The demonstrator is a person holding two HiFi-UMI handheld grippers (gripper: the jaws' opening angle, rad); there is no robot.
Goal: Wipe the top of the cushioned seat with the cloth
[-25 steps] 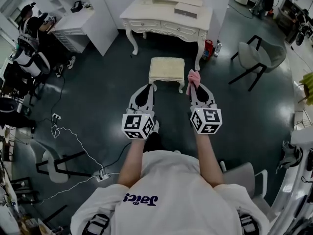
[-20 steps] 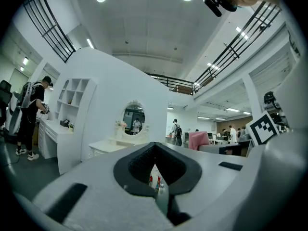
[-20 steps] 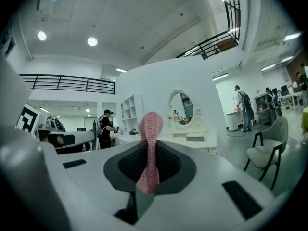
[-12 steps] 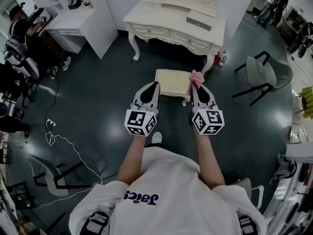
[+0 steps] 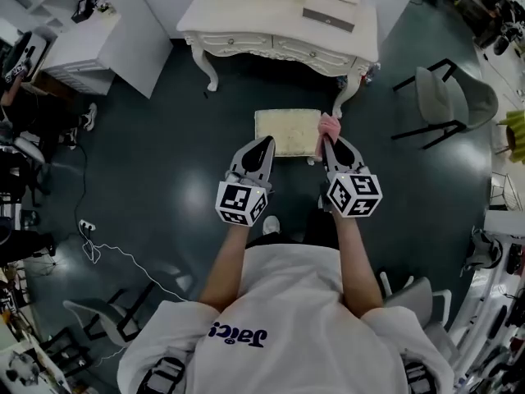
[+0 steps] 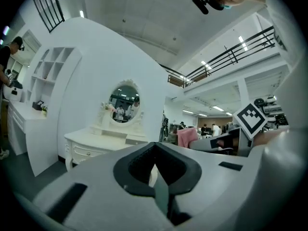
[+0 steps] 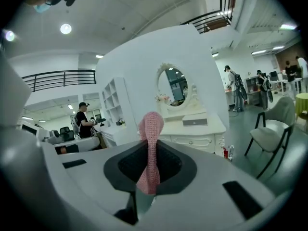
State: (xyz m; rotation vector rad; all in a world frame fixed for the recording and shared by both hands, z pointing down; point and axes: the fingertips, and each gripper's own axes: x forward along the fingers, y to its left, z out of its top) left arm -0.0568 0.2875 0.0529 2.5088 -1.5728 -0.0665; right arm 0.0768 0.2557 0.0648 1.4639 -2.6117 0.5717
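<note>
The person stands with both arms extended toward the cushioned stool (image 5: 283, 131), which sits on the dark floor (image 5: 164, 154) at 12 o'clock from the body, just short of the white dressing table (image 5: 271, 31), also at 12 o'clock. Right gripper (image 5: 330, 140): the jaws are clamped on the pink cloth (image 5: 328, 125). In the right gripper view the cloth (image 7: 150, 148) is pinched in a narrow fold between the dark pads of the right gripper (image 7: 148, 174) and stands upright above them, its rounded top in line with the oval mirror (image 7: 174, 88) beyond. In the head view the cloth lies over the stool's 3 o'clock edge; contact with the cream seat top cannot be determined. Left gripper (image 5: 264, 143): the jaws are brought together with nothing held between them, and the tip points at the stool's 9 o'clock edge. In the left gripper view only a thin pale sliver shows at the seam of the left gripper (image 6: 154, 172), with the dressing table (image 6: 96, 141) and mirror (image 6: 122, 102) at 10 o'clock and the cloth (image 6: 186, 137) at 1 o'clock. A grey chair (image 5: 447, 97) stands at 2 o'clock from the person, well apart from the stool, and a white shelf unit (image 5: 90, 39) stands at 10 o'clock
</note>
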